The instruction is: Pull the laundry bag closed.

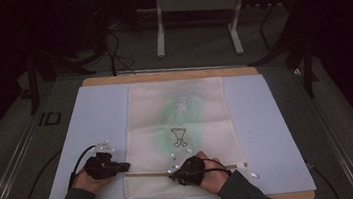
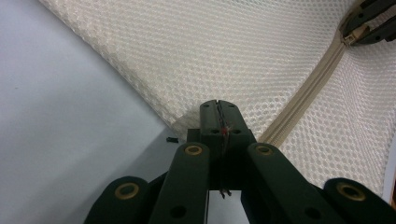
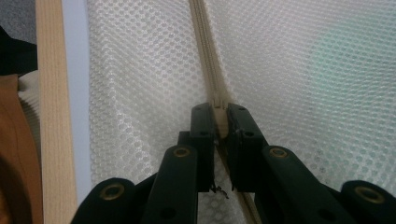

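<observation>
1. While the cream mesh bag [image 1: 180,129] is lying flat on the pale blue mat [image 1: 87,125], its honeycomb weave is showing fine and regular in both gripper views, with a woven beige zipper [image 3: 212,70] running straight across the bag near its near end.
2. The left gripper [image 2: 218,105] is pinching the bag's left edge at the zipper's end, its black jaws pressed together on the hemmed border.
3. The right gripper [image 3: 219,112] is sitting on the zipper partway along, its jaws closed on what looks like the slider, though the small beige piece between them is hard to make out.
4. In the high view the left gripper [image 1: 124,167] and the right gripper [image 1: 172,175] are lying near each other along the zipper line, each held in a hand entering from the bottom.
5. Through the mesh a green shape and a dark outlined figure [image 1: 180,137] are showing only faintly, blurred by the weave.
6. The mat is leaving broad bare strips on both sides of the bag, and the wooden table edge [image 3: 53,116] is running just beyond the mat on the near side.
7. The forearms are being cut off by the lower frame, and the surroundings beyond the table are staying dark.
</observation>
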Demonstrator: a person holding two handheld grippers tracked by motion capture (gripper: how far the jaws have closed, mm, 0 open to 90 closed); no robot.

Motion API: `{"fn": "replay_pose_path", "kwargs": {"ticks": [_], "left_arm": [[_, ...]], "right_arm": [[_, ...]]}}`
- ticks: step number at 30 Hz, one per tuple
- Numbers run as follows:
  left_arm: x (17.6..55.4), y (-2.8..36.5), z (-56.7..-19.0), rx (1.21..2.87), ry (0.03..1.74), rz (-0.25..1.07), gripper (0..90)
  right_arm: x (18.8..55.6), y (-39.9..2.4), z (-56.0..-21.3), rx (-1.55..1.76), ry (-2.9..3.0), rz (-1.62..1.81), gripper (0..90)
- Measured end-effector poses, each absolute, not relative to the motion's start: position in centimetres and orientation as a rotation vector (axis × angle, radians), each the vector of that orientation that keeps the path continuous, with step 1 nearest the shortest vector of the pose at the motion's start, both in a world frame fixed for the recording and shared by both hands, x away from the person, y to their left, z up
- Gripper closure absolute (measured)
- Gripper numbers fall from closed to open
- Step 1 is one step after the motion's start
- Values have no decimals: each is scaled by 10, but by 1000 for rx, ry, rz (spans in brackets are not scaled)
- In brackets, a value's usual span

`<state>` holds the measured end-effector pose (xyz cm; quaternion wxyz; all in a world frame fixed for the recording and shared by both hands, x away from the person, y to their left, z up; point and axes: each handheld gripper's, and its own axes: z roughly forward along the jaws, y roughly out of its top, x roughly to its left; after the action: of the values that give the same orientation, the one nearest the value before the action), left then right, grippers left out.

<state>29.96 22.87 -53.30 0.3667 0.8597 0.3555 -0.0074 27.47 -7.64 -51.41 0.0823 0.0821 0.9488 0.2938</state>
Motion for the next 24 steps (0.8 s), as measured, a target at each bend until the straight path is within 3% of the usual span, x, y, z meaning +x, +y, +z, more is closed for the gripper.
{"fn": "replay_pose_path", "kwargs": {"ticks": [24], "left_arm": [[300,229,-533,2212,911,-17,899]], "right_arm": [[274,-91,-512,271,2828,864,823]]}}
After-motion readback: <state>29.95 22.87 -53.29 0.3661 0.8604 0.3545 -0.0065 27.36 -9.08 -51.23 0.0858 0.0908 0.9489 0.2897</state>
